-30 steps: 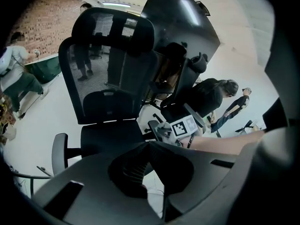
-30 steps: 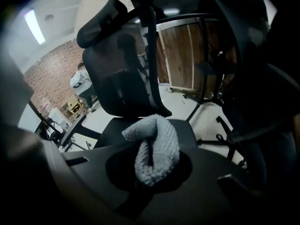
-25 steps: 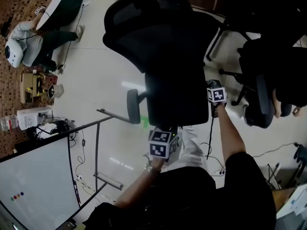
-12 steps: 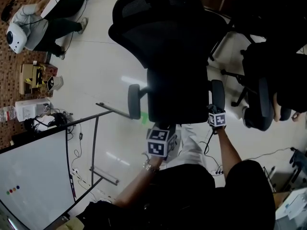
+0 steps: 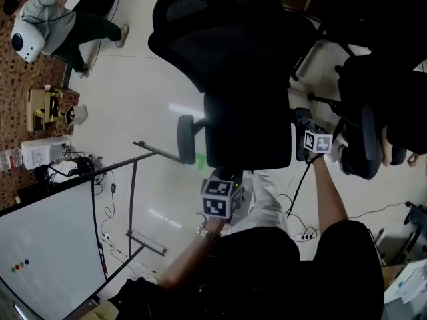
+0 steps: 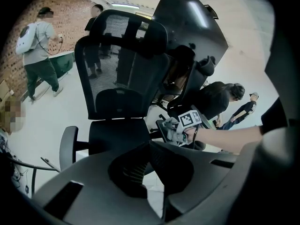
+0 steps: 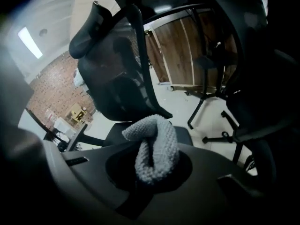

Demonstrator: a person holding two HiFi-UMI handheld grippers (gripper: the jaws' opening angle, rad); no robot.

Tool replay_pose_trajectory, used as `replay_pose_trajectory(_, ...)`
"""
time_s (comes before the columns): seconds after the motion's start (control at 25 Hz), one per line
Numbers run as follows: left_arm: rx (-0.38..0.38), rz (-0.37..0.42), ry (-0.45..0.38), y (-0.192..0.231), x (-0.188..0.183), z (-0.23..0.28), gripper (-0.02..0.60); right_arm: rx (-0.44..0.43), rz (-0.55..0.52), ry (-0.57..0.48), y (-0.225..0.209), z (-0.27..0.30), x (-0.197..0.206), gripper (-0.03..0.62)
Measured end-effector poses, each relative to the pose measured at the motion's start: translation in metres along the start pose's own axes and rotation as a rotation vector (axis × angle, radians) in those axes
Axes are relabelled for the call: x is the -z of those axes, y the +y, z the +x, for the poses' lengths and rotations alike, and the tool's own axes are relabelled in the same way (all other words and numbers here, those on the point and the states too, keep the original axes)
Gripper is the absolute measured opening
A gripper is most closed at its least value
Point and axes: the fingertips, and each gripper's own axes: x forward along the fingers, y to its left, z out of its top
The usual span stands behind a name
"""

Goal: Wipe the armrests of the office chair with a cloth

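The black office chair (image 5: 247, 135) stands in front of me with its mesh back (image 5: 220, 32) away from me. My right gripper (image 5: 308, 133) is shut on a grey knitted cloth (image 7: 152, 146) and sits at the chair's right armrest (image 5: 300, 153). In the left gripper view the cloth (image 6: 174, 134) rests against that armrest (image 6: 161, 127). The left armrest (image 5: 185, 131) stands free. My left gripper (image 5: 225, 179) hovers just before the seat's front edge, jaws together with nothing in them.
A second black chair (image 5: 373, 125) stands close on the right. A whiteboard on a metal stand (image 5: 47, 245) fills the lower left. Cables and a power strip (image 5: 303, 232) lie on the floor. A person (image 5: 40, 25) is at the far left by boxes (image 5: 50, 109).
My right gripper with the cloth slid back along the right armrest toward me, then forward again and slightly right. The left gripper has stayed where it was.
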Motion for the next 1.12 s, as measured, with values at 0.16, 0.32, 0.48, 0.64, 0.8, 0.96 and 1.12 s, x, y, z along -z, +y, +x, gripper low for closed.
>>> replay_pose_trajectory(0.16, -0.006, -0.010, 0.010, 0.005, 0.004, -0.002, -0.005, 0.161, -0.053, 0.081, -0.045, 0.037, -0.029, 0.021)
replay_pose_trajectory(0.32, -0.020, -0.025, 0.019, 0.016, 0.013, -0.002, -0.005, 0.173, -0.042, 0.060, -0.057, 0.046, -0.021, 0.021)
replay_pose_trajectory(0.48, -0.021, -0.037, 0.017, 0.023, 0.011, -0.001, -0.005, 0.175, 0.054, -0.002, -0.057, 0.023, 0.005, 0.021)
replay_pose_trajectory(0.64, -0.008, -0.036, 0.009, 0.022, 0.003, 0.000, -0.005, 0.178, 0.157, -0.025, -0.045, -0.007, 0.054, 0.021)
replay_pose_trajectory(0.8, 0.014, -0.020, -0.004, 0.014, -0.003, 0.004, -0.005, 0.165, 0.242, 0.006, -0.020, -0.029, 0.113, 0.021)
replay_pose_trajectory(0.96, 0.030, -0.005, 0.004, 0.006, -0.004, 0.006, -0.005, 0.086, 0.223, 0.071, 0.017, -0.040, 0.150, 0.021)
replay_pose_trajectory(1.12, 0.038, 0.006, 0.006, 0.003, -0.003, 0.007, -0.005, -0.002, 0.045, -0.023, 0.027, -0.037, 0.103, 0.021)
